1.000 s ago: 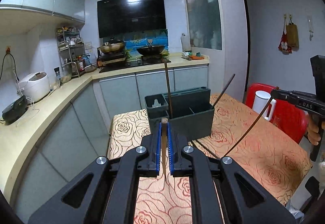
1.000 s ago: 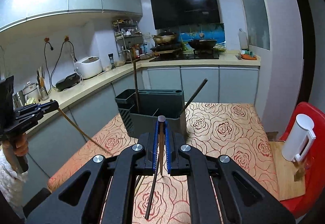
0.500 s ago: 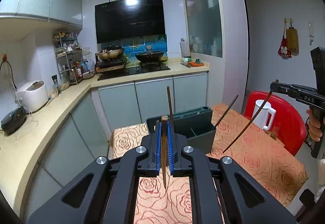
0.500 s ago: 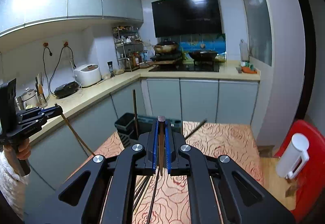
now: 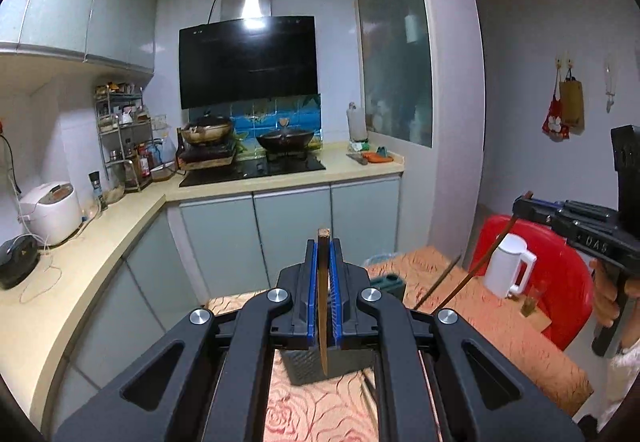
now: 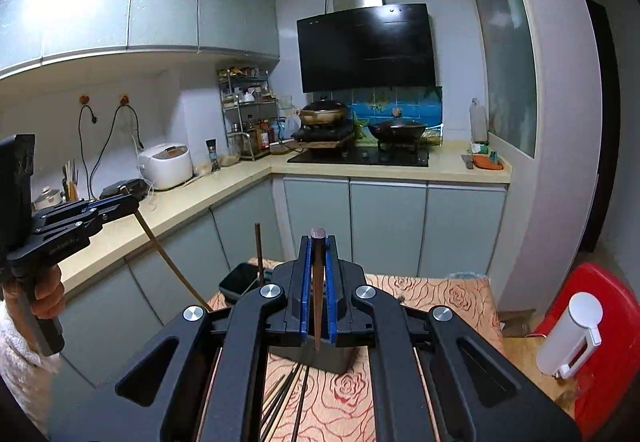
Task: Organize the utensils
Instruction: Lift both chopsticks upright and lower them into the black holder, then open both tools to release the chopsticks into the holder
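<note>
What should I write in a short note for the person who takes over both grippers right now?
Left gripper: shut on a brown chopstick, tip pointing down, raised above the table.
Right gripper: shut on a dark chopstick, also raised.
The dark utensil holder stands on the rose-patterned tablecloth; one chopstick already stands upright in it.
More loose chopsticks lie on the cloth in front of the holder.
Left to do: drop both held chopsticks into the holder, then collect the loose ones.
</note>
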`<state>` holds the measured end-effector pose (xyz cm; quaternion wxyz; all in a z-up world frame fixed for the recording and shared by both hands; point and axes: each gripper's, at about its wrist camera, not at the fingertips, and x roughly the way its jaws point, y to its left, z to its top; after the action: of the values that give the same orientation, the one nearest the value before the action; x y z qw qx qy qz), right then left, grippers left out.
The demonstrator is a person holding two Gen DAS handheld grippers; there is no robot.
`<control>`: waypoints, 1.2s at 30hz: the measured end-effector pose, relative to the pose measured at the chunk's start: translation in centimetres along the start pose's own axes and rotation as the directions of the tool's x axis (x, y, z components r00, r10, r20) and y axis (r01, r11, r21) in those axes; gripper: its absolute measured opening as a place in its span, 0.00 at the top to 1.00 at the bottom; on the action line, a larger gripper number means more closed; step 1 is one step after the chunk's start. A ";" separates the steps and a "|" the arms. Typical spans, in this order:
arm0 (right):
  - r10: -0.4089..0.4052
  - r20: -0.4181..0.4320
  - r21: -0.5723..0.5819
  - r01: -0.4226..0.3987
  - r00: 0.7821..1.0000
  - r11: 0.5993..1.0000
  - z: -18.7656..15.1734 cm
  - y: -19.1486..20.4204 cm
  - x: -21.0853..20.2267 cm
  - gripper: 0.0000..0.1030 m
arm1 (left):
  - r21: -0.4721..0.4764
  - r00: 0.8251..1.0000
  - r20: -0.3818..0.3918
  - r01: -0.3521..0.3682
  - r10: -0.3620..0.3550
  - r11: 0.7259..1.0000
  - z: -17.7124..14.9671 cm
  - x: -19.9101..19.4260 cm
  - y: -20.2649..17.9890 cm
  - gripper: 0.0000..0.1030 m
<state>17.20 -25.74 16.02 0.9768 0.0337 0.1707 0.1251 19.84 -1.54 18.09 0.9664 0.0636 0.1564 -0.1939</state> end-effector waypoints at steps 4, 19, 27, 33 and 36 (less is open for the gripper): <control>-0.008 0.004 0.010 0.008 1.000 1.000 0.9 -0.3 1.1 0.93 | -0.008 1.000 0.021 0.007 -0.007 1.000 1.3 1.5 -0.6 0.95; -0.038 -0.078 0.025 0.040 0.996 0.999 1.2 -1.1 6.5 0.93 | -0.035 0.999 -0.037 -0.018 0.016 0.999 0.9 8.8 -0.5 0.95; -0.055 -0.162 0.014 0.058 0.985 0.998 -0.4 -0.7 10.2 0.93 | -0.056 0.994 -0.108 -0.027 0.021 0.998 -1.5 12.1 0.2 0.94; -0.056 -0.205 0.025 0.063 0.977 0.998 -2.1 -0.8 12.0 0.93 | -0.075 0.992 -0.126 -0.040 0.031 0.996 -2.4 12.7 1.0 0.94; -0.046 -0.206 0.037 0.055 0.977 0.998 -2.3 -0.8 12.3 0.93 | -0.096 0.992 -0.126 -0.029 0.017 0.995 -2.6 12.5 1.5 0.88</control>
<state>27.78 -23.31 9.82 0.9559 0.0370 0.2740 0.0994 30.68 -4.13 11.65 0.9588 0.0302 0.2252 -0.1707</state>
